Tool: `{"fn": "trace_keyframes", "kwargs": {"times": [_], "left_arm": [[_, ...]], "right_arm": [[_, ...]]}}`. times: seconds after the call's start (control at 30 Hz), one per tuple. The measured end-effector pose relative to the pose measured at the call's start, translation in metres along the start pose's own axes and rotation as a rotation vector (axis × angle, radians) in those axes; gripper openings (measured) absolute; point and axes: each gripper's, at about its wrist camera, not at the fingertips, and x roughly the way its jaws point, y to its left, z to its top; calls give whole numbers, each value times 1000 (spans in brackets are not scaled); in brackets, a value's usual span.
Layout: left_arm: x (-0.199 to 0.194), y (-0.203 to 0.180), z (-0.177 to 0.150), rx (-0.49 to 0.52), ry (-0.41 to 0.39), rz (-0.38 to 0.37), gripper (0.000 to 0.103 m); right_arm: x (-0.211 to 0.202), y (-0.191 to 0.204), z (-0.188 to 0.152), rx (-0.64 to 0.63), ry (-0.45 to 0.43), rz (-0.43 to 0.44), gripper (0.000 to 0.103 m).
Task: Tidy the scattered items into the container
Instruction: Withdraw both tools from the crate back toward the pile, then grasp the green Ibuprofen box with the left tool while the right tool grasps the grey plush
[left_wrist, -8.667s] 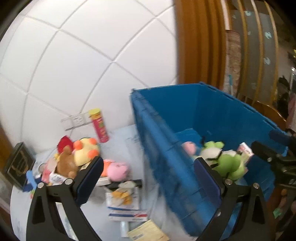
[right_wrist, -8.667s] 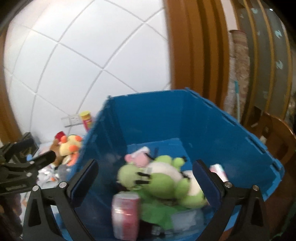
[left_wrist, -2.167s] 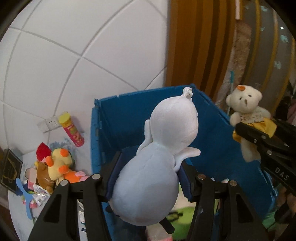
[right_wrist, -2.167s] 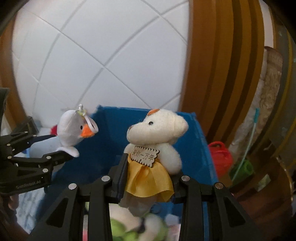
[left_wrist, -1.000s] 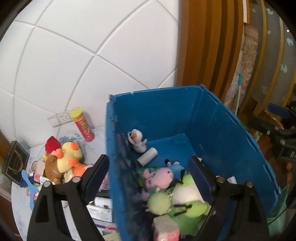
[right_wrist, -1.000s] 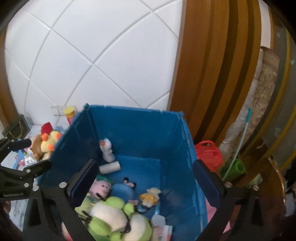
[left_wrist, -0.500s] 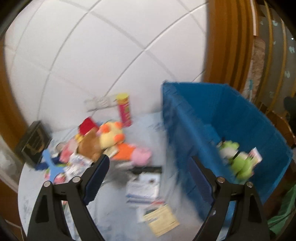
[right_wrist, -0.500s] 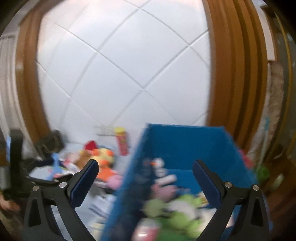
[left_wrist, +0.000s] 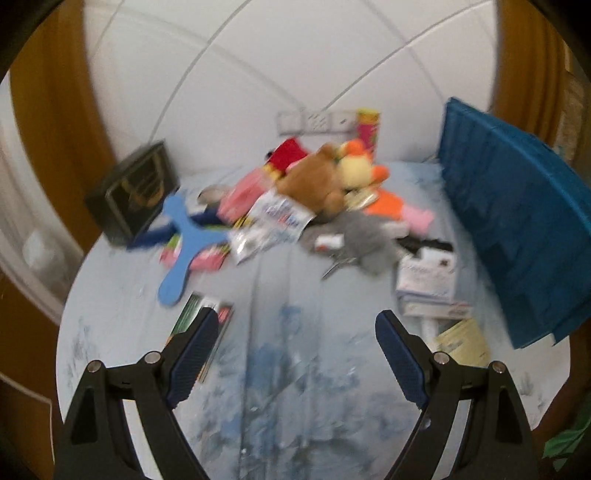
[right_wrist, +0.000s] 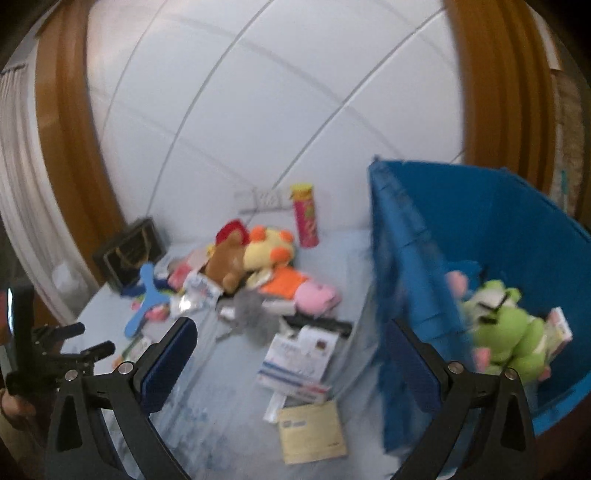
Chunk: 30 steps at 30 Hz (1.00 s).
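A blue bin (right_wrist: 421, 280) stands at the right of the pale table and also shows in the left wrist view (left_wrist: 517, 229). It holds a green plush (right_wrist: 506, 332) and other toys. A pile lies on the table: brown bear (left_wrist: 314, 184), yellow-orange plush (left_wrist: 358, 170), grey plush (left_wrist: 365, 236), pink plush (right_wrist: 317, 295), blue boomerang (left_wrist: 184, 243) and packets. My left gripper (left_wrist: 295, 350) is open and empty above the table's near part. My right gripper (right_wrist: 291, 354) is open and empty, between the pile and the bin wall.
A red snack tube (right_wrist: 306, 218) stands by the tiled wall. A black box (left_wrist: 133, 192) leans at the back left. White cartons (right_wrist: 299, 354) and a yellow card (right_wrist: 314, 432) lie beside the bin. The table's round edge (left_wrist: 70, 314) curves at the left.
Both grippers dropped their plush toys into the bin, opened, and swung left from above the bin toward the pile on the table.
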Motion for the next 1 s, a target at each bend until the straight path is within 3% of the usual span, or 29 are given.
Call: {"fn": "trace_keyframes", "kwargs": {"times": [0.23,0.5,0.67,1.0], "left_arm": [[37,54,-29,-113,101,61,87],[60,107,-47,-240,145,163,87],[90,132,-47,-244,178,164,87],[178,165,-35,-184,290,105,87]], "right_arm": [[63,36,-14,-73,105,85,103],[155,38,-29,-103,265,149,103],[202,52,-37,-113,339,139,103],[290,91,-16,-152,361,26,103]]}}
